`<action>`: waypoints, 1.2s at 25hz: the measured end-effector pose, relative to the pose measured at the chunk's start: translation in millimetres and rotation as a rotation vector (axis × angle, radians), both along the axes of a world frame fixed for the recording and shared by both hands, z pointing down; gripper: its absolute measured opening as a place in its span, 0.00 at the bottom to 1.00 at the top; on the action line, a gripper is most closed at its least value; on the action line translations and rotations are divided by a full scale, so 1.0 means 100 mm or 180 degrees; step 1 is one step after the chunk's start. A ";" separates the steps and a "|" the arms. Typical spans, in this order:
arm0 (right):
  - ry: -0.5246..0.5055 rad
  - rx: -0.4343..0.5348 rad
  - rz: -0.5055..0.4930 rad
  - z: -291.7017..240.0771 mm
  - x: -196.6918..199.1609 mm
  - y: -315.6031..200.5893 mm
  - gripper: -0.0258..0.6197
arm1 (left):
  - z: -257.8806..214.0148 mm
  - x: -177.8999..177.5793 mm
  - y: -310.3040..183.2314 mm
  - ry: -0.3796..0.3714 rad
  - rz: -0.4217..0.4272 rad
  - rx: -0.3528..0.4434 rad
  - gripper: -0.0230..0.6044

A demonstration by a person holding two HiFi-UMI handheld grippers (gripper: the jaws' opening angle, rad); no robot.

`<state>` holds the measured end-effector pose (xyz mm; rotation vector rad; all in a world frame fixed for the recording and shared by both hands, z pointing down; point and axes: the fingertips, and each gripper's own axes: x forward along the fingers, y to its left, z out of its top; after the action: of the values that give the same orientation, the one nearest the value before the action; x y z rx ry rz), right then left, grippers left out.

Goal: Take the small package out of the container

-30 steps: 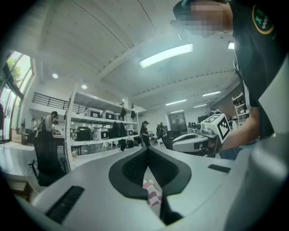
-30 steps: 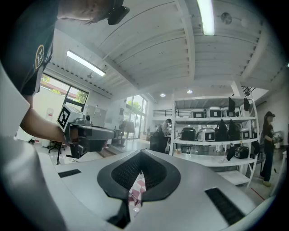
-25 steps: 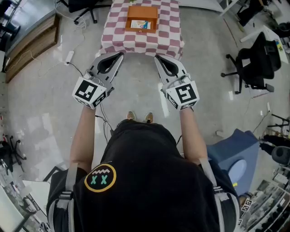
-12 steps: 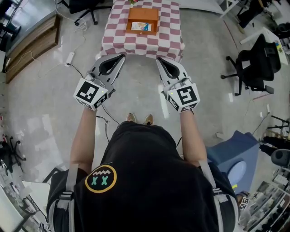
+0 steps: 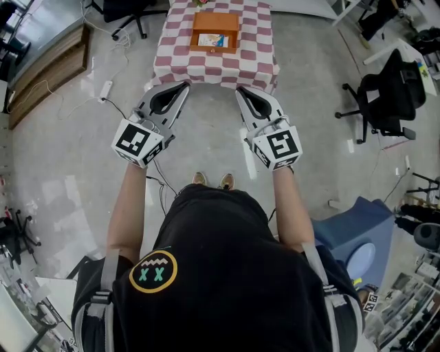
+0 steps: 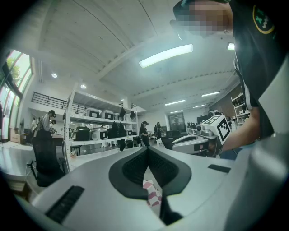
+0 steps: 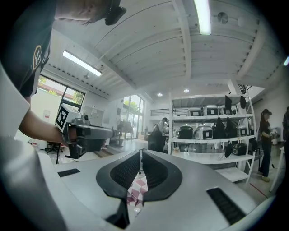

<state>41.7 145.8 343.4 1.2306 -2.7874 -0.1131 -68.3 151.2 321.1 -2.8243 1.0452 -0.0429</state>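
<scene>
One pale polished floor (image 5: pixel 62 137) fills most of the head view, with the person's black shirt (image 5: pixel 220 261) below. At the top edge stands the table (image 5: pixel 206 67) under a red-and-white checked cloth, in nearly the same place as a second ago. The left gripper (image 5: pixel 184 85) and the right gripper (image 5: pixel 239 91) hang side by side over the floor, just short of the table's near edge, and have barely shifted since then. Each gripper's own view shows its dark jaws pressed together with nothing between them, only a sliver of checked cloth beyond. On the table, well apart from both grippers, sits the orange container (image 5: pixel 215 20), and the small package (image 5: pixel 212 40) lies inside it, untouched.
</scene>
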 end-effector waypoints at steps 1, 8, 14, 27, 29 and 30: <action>-0.0005 0.0003 0.0000 0.00 0.00 0.00 0.11 | 0.00 0.01 0.00 0.0004 0.0004 0.0000 0.06; -0.0029 0.0005 -0.0032 0.00 -0.01 0.01 0.19 | 0.02 0.01 0.00 0.0004 0.0011 -0.0010 0.06; -0.0056 0.0019 -0.0041 -0.04 -0.03 0.01 0.32 | 0.01 0.00 0.01 0.0008 0.0013 -0.0009 0.06; -0.0120 -0.0016 -0.0109 -0.02 -0.07 0.02 0.82 | 0.03 0.03 0.02 0.0000 0.0053 -0.0035 0.06; -0.0141 -0.0034 -0.0136 -0.01 -0.09 0.01 0.88 | 0.04 0.03 0.00 -0.0003 0.0058 -0.0041 0.06; -0.0151 -0.0044 -0.0138 -0.01 -0.09 0.00 0.92 | 0.04 0.03 0.00 -0.0005 0.0058 -0.0042 0.06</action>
<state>32.7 145.7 342.8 1.1855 -2.8513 -0.0685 -65.5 151.1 325.3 -2.8447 1.0226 -0.0502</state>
